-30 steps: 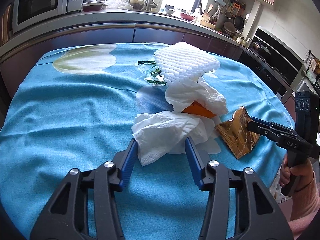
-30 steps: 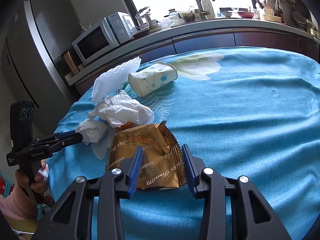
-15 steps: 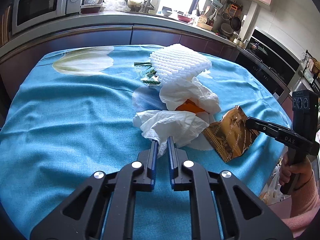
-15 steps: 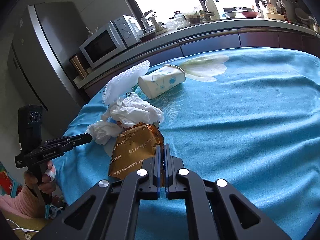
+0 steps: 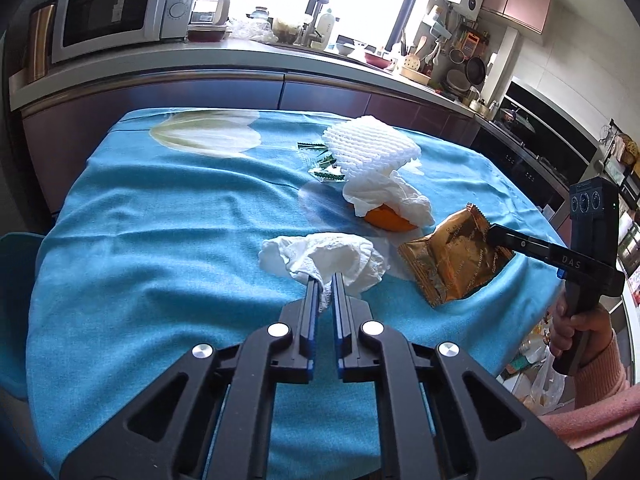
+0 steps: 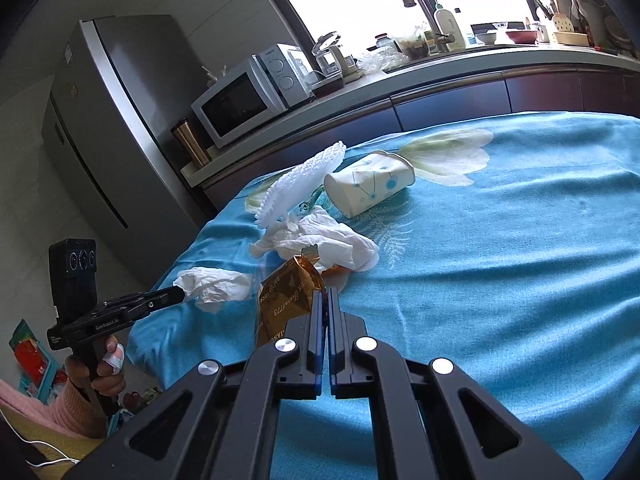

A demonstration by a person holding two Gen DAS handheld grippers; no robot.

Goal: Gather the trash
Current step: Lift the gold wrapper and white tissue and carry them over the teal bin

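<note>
Left claw [image 5: 326,280] pinches only a crumpled tissue [image 5: 326,254] corner; right claw [image 6: 325,300] grips the gold snack wrapper [image 6: 286,300]; thin tissue could tear or slip near the bench [image 5: 160,240] edge.

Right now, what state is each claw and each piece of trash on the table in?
Left claw: shut on the crumpled tissue.
Right claw: shut on the gold snack wrapper.
Paper cup: lying on its side.
Second tissue: crumpled, loose, over orange peel.
Foam fruit net: loose, untouched.
Green wrapper scraps: loose.

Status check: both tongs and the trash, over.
Left tongs shut on tissue. Right tongs shut on gold wrapper. Paper cup, foam net remain.
</note>
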